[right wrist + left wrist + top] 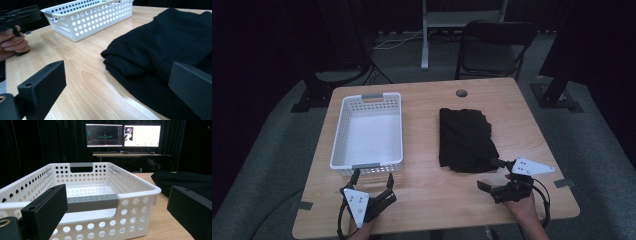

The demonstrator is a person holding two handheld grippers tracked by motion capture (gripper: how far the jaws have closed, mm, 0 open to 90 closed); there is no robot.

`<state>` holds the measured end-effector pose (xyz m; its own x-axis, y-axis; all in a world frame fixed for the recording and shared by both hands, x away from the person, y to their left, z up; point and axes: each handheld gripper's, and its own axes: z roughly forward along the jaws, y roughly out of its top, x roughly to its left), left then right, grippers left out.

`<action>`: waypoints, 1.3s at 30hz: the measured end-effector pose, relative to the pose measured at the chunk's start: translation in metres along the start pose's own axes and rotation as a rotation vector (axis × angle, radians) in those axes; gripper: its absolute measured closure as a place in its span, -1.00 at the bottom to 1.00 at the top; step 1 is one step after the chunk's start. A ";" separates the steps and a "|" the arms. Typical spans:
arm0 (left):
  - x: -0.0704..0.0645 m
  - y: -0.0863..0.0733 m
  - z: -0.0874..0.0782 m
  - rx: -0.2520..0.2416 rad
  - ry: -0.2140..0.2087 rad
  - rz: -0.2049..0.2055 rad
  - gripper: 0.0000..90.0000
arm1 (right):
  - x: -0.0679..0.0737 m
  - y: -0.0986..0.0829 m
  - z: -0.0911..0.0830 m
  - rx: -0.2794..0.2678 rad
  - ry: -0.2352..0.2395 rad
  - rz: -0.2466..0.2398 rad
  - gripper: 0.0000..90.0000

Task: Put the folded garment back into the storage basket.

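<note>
The folded black cloth [466, 141], lying right of the white basket [368, 131], is approached by the wide-open right gripper [492, 174], a near-corner pinch seemingly being called for next, while the left gripper [372, 178] is held open

Black cloth [160, 57] cut off at right edge, monitor [142, 136] contents too small
</note>
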<state>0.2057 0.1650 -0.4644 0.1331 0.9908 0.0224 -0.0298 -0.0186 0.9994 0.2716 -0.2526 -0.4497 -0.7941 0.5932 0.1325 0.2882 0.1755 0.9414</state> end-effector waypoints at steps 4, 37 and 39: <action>0.000 0.000 0.000 0.000 0.013 0.000 -0.90 | 0.001 0.000 0.000 0.013 0.013 -0.003 -0.97; 0.001 0.000 0.000 0.000 -0.018 0.001 -0.90 | 0.018 0.005 0.009 0.123 0.163 -0.090 -0.90; 0.001 0.000 0.000 0.000 -0.019 0.000 -0.90 | 0.022 0.008 0.007 0.120 0.159 -0.099 -0.90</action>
<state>0.2059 0.1656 -0.4642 0.1515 0.9882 0.0233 -0.0300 -0.0190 0.9994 0.2603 -0.2332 -0.4411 -0.8933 0.4390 0.0969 0.2583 0.3247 0.9099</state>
